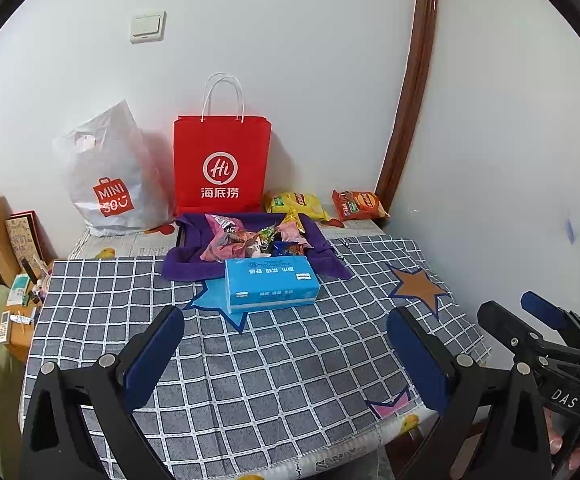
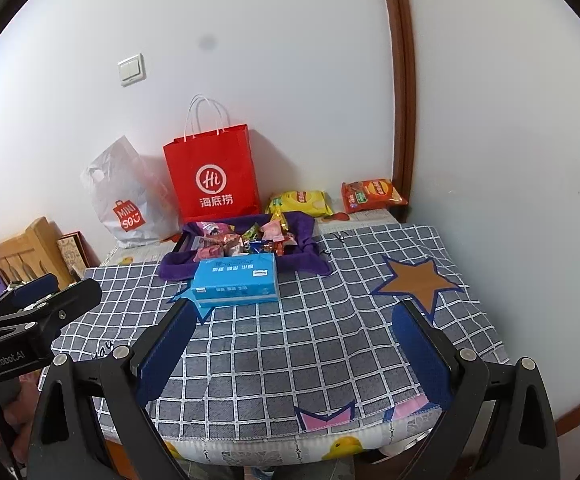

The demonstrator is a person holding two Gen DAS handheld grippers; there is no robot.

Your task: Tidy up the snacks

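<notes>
Both grippers, left gripper (image 1: 285, 344) and right gripper (image 2: 294, 344), gaping empty at bottom of frame; best approach chip bags (image 2: 300, 202) squarely, upper right.

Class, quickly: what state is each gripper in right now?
Left gripper: open, holding nothing.
Right gripper: open, holding nothing.

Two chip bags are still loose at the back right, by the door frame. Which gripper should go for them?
Probably the right gripper. It is open and empty and sits on the side of the orange chip bag and yellow chip bag. The left gripper is also open but would cross over.
</notes>
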